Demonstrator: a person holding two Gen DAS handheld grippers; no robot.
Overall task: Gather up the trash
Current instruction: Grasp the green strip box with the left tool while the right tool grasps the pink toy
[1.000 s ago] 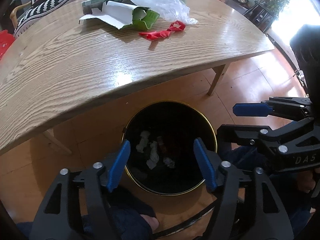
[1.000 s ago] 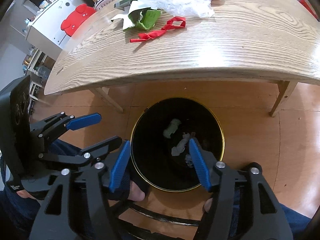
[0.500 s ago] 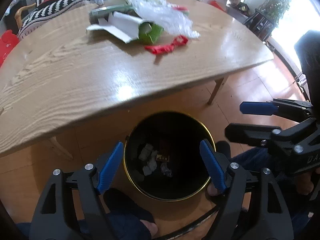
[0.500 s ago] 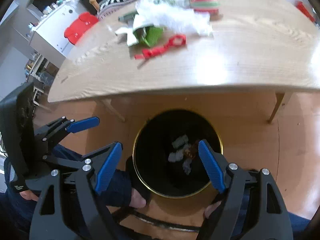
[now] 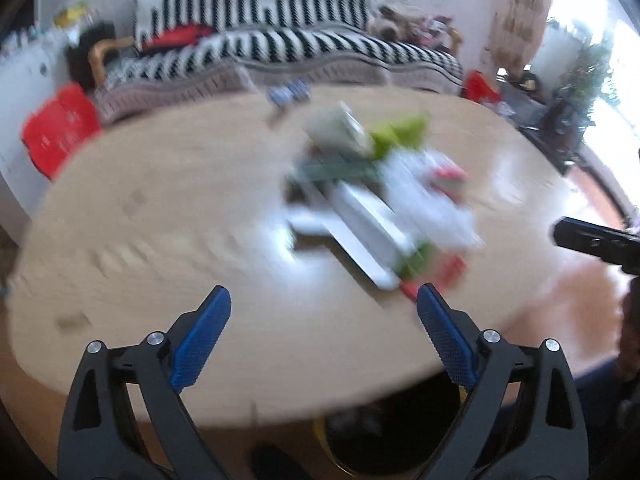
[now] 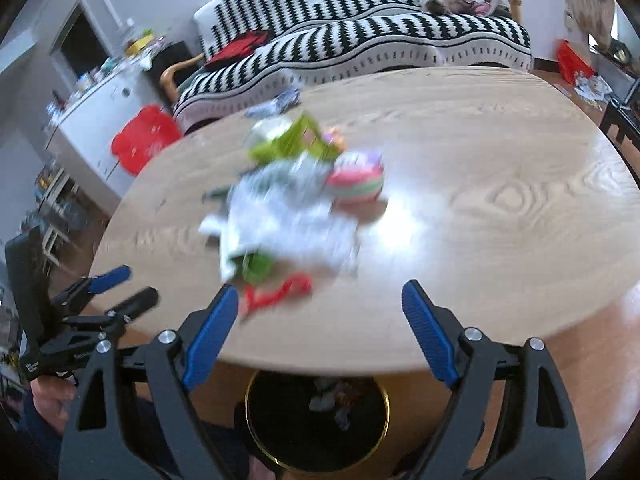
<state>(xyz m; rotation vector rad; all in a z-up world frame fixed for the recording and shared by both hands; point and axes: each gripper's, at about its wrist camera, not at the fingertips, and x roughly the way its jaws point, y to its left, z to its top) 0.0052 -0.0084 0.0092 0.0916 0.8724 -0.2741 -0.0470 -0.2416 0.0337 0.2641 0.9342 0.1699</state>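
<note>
Both views motion-blurred. Left gripper (image 5: 322,312) and right gripper (image 6: 320,308) were empty, jaws opening, nothing between the blue pads. Black round bin with gold rim (image 6: 384,394) sat on the floor under the near edge of the oval light-wood table (image 6: 500,200), scraps inside. Past the fingertips, near the table's middle, lay the blurred heap of white, green and red trash (image 6: 288,216). Striped sofa (image 6: 400,40) stood beyond the table.
</note>
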